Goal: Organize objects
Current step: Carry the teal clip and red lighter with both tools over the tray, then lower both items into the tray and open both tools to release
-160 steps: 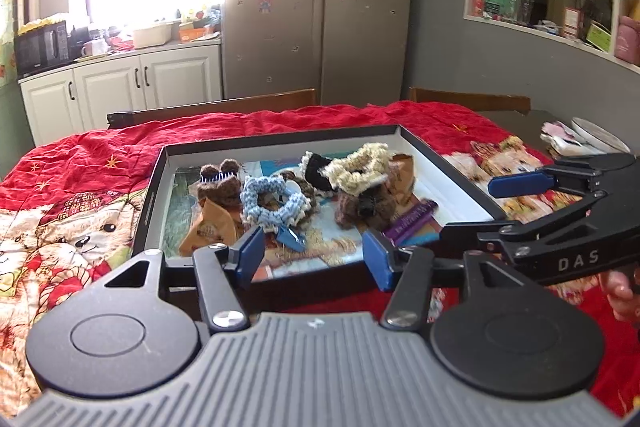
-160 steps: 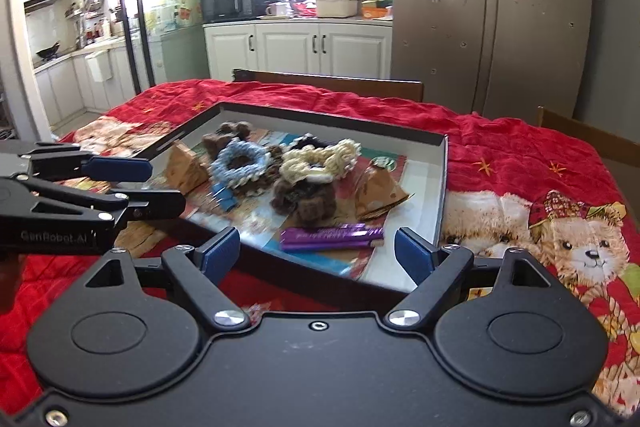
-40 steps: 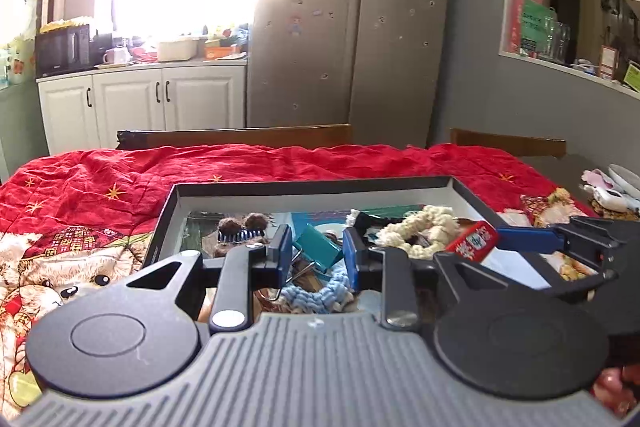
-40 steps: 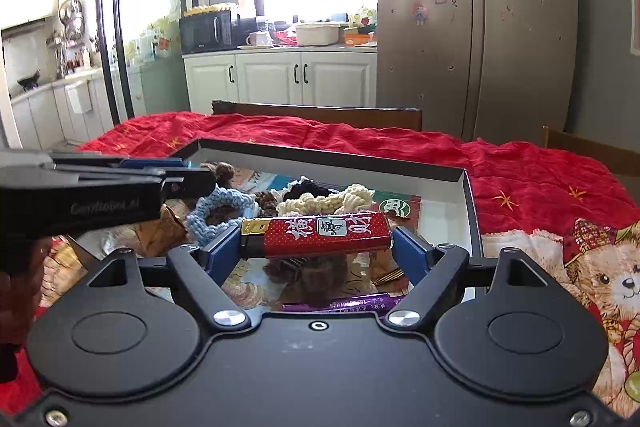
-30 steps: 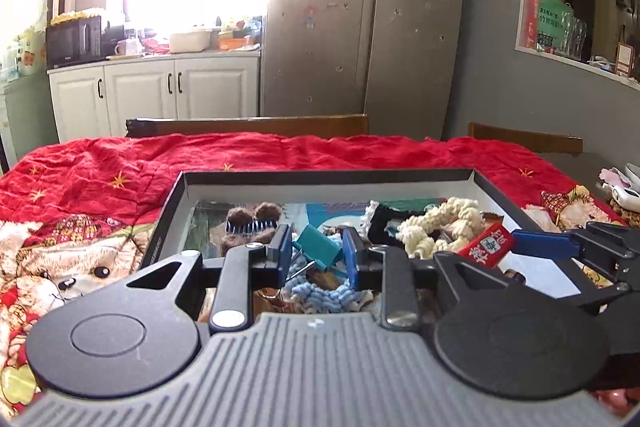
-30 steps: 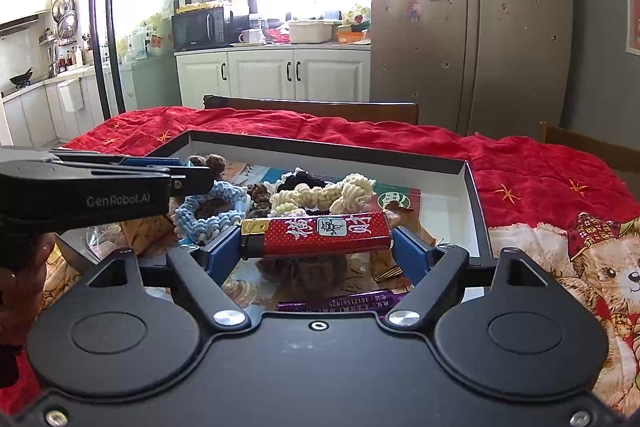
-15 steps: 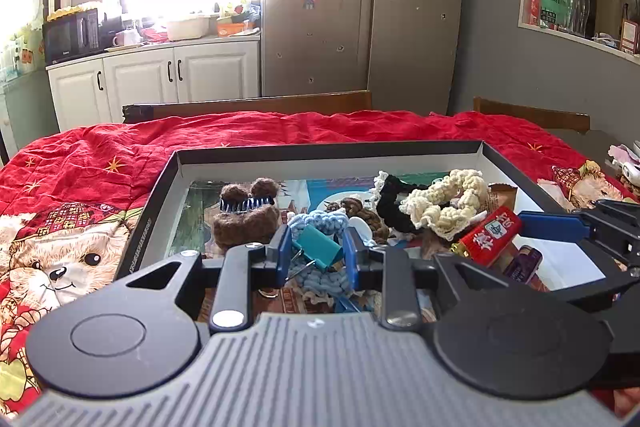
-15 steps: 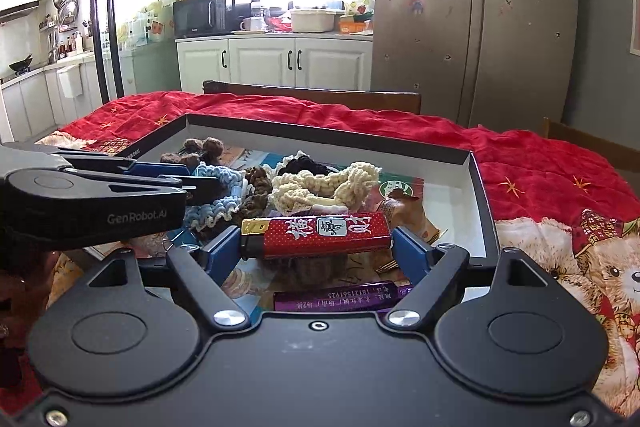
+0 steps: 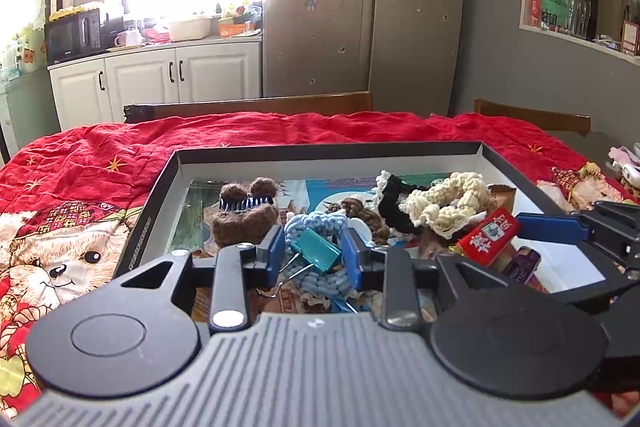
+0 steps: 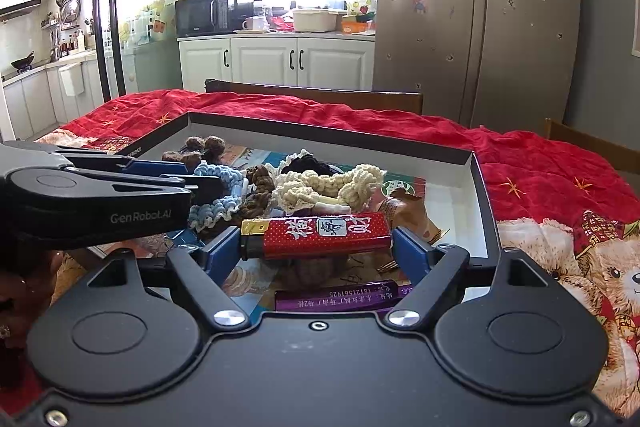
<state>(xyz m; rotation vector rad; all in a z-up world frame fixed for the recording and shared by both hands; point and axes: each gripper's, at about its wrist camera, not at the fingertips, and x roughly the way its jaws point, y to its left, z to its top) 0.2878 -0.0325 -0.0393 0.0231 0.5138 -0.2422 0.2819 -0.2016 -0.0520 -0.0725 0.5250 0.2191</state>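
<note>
**Now both grippers hang over the tray**

Left gripper (image 9: 313,255), jaws just opening, has the teal binder clip (image 9: 316,254) loose between them. Right gripper (image 10: 316,241) clamps the red lighter (image 10: 320,235) lengthwise above the black tray (image 10: 482,187).

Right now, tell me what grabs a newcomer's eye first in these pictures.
The red lighter stands out first, clamped end to end across the right gripper above the tray. Next comes the teal binder clip between the fingers of the left gripper, whose jaws have just been opening, over a blue scrunchie. Behind them a cream scrunchie tops the heap in the tray, on a red blanket.
</note>
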